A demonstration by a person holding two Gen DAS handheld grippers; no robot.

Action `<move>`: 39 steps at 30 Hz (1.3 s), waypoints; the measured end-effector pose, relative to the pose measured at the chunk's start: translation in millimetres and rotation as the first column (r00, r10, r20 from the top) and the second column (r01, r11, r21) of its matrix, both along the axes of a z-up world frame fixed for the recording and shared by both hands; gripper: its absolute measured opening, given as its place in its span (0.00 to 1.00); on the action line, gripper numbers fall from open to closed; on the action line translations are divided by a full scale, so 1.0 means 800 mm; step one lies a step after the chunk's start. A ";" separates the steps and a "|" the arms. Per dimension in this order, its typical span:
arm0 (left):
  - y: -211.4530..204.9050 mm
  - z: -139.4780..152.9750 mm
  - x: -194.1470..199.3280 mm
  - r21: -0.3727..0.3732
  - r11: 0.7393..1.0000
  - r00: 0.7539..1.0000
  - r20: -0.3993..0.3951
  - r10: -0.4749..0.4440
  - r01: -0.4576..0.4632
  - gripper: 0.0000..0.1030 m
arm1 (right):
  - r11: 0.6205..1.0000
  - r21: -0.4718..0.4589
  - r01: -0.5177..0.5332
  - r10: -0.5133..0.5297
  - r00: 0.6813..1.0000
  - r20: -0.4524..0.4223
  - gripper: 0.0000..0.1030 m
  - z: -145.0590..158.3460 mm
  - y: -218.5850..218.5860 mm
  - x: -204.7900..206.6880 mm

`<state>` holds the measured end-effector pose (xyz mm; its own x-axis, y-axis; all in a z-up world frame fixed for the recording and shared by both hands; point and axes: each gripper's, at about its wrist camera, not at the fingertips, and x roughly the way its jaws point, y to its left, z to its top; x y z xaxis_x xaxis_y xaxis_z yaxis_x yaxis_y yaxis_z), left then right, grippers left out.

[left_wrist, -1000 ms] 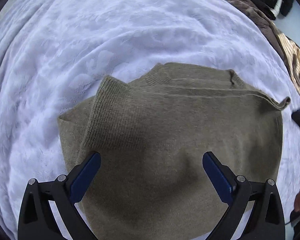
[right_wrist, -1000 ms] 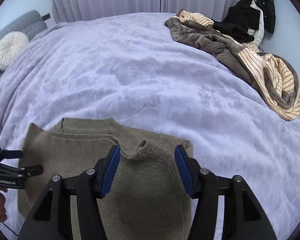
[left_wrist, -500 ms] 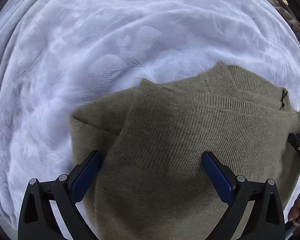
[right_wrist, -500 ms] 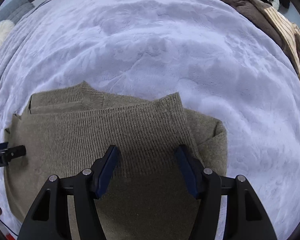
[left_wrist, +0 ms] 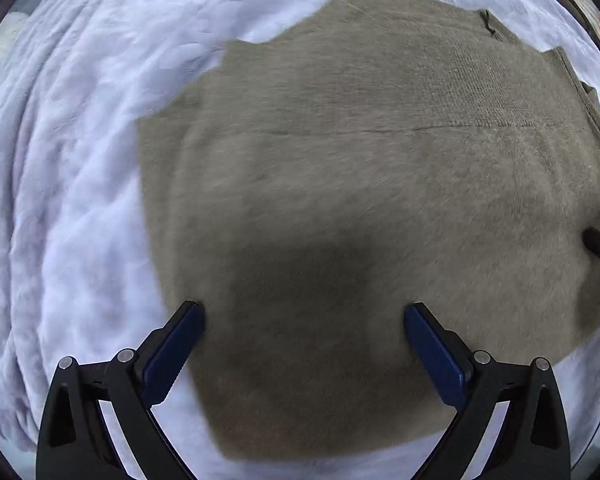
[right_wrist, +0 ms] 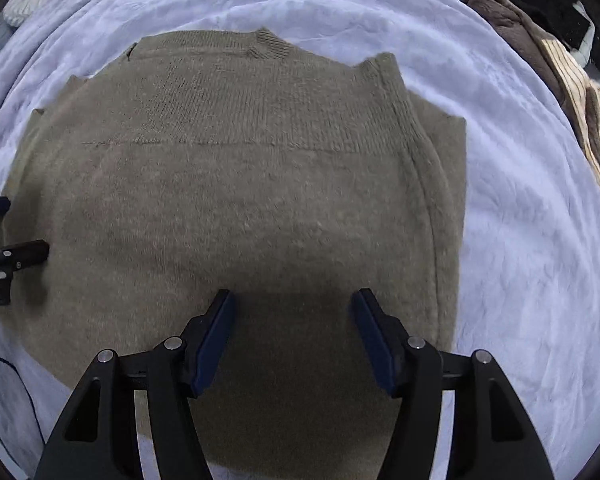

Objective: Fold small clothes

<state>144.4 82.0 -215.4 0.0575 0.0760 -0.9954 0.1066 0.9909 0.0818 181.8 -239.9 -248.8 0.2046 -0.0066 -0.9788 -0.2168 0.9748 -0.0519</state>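
We hover both tools over the olive knit sweater (right_wrist: 240,208) lying flat on the lavender bedspread (right_wrist: 520,240), collar away from us. Left tool (left_wrist: 302,316) near its left edge, wide; right tool (right_wrist: 292,302) toward its right edge, wide, empty.

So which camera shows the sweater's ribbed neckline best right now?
The right wrist view. There the olive sweater lies sharp on the bedspread, with its ribbed neckline clear at the far edge. In the left wrist view the sweater is motion-blurred, and its far edge shows no distinct collar.
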 end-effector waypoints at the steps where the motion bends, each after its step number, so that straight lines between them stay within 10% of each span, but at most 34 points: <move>1: 0.005 0.007 -0.009 0.007 1.000 1.000 0.012 0.009 -0.009 0.99 | 1.000 -0.002 0.011 -0.011 1.000 0.005 0.63 0.008 -0.004 -0.005; 7: -0.005 -0.009 -0.067 0.009 0.999 0.996 -0.076 0.052 -0.052 0.99 | 0.998 -0.045 -0.039 0.039 0.999 0.006 0.64 0.025 0.034 -0.050; 11: 0.025 -0.029 -0.104 -0.042 0.980 0.965 -0.193 0.181 -0.192 0.99 | 0.991 -0.137 0.000 -0.021 0.988 -0.154 0.65 -0.016 0.011 -0.085; 20: 0.083 0.078 -0.168 -0.218 0.945 0.966 0.025 0.256 -0.244 0.99 | 0.995 -0.082 0.057 -0.059 0.998 -0.015 0.65 0.084 -0.013 -0.152; 32: 0.110 0.285 -0.093 -0.091 0.994 0.896 0.435 0.087 -0.053 0.99 | 0.992 -0.053 -0.111 0.122 0.956 0.267 0.70 0.326 0.109 -0.072; 39: 0.131 0.288 -0.097 -0.178 0.982 0.898 0.417 0.137 -0.067 0.99 | 0.999 -0.020 -0.045 0.048 0.966 0.254 0.70 0.322 0.140 -0.066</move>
<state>66.7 186.8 14.7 0.4786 -0.0493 -0.8766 -0.0061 0.9982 -0.0595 128.8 -128.0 8.7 0.4470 -0.0045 -0.8945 -0.2398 0.9628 -0.1247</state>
